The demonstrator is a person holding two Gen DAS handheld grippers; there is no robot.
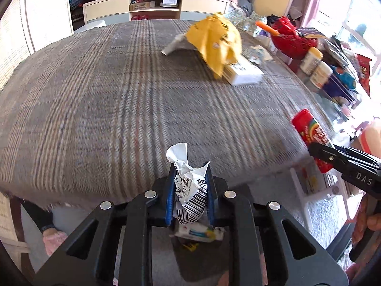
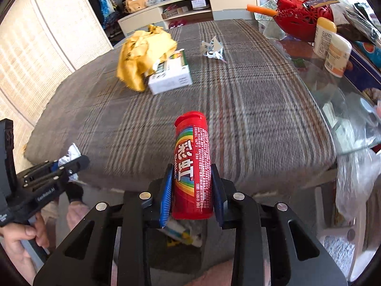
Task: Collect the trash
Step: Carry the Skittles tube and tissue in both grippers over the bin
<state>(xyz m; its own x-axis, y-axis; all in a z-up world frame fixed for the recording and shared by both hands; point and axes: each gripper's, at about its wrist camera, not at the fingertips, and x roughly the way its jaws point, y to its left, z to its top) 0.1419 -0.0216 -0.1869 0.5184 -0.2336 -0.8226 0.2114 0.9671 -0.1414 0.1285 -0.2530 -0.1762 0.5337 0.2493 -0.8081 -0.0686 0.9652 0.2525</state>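
Note:
My left gripper (image 1: 189, 169) is shut on a crumpled white paper with a barcode (image 1: 190, 197), held over the near edge of the plaid-covered table (image 1: 107, 95). In the right wrist view the left gripper (image 2: 73, 164) shows at the lower left with the paper (image 2: 71, 153) in it. My right gripper (image 2: 191, 169) is shut on a red candy tube with a rainbow label (image 2: 191, 157), lid pointing away. Left on the cloth are a crumpled yellow bag (image 2: 145, 54), a white box (image 2: 171, 76) and a small crumpled wrapper (image 2: 213, 48).
Below both grippers, past the table edge, lie wrappers (image 2: 181, 233) on a dark surface. On the glass table (image 2: 333, 100) at the right stand a red basket (image 2: 302, 16) and two bottles (image 2: 323, 38). A white stool (image 1: 316, 186) stands under the right edge.

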